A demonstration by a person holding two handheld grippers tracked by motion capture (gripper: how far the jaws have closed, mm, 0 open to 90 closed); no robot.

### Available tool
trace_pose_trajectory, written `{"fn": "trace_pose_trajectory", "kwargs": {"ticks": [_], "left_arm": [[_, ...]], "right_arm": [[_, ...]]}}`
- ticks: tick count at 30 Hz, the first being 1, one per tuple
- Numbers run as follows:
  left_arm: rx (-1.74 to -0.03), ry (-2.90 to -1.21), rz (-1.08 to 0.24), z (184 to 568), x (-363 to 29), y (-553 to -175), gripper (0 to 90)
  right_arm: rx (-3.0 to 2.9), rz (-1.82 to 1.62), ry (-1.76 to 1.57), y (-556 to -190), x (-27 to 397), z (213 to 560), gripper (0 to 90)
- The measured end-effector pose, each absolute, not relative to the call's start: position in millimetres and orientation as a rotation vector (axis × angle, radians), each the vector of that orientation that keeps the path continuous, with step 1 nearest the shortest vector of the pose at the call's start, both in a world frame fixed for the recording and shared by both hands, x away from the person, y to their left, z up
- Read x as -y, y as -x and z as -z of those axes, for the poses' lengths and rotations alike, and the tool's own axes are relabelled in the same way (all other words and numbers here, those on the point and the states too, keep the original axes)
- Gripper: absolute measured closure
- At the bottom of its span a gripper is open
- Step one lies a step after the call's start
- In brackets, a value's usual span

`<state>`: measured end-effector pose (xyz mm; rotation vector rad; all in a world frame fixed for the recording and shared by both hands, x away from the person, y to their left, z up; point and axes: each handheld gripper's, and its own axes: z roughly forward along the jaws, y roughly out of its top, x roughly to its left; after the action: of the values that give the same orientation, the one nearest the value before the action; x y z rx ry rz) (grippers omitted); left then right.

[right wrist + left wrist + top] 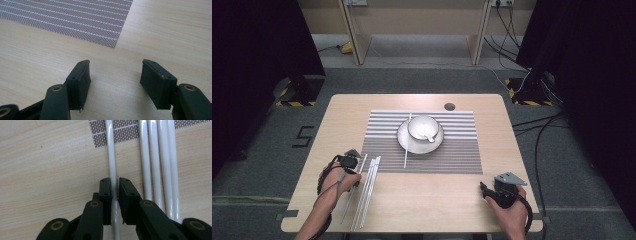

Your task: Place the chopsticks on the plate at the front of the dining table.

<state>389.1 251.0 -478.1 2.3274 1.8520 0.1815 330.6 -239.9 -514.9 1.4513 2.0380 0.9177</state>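
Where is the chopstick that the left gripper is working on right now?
In the left gripper view, the single chopstick lies on the table between the left gripper fingers, left of four other chopsticks, its far end on the placemat corner.

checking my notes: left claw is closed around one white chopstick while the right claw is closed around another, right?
Not quite. The right claw stands open over bare table, as the right gripper view shows. The left claw does close around one white chopstick.

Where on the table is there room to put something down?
Bare pale wooden tabletop lies between the white chopsticks and the right gripper, and beyond the striped placemat on the right. The chopsticks crowd the left, where the left gripper clamps one.
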Motion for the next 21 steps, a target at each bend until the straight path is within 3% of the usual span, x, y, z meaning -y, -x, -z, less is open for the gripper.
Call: {"fn": "trace_pose_trajectory", "kwargs": {"ticks": [21], "left_arm": [[-1.862, -2.323, -0.179, 477.9, -249.4, -388.7, 84.8]], "right_arm": [[-2.038, -0.92, -1.45, -330.3, 239.6, 515.1, 40.8]]}}
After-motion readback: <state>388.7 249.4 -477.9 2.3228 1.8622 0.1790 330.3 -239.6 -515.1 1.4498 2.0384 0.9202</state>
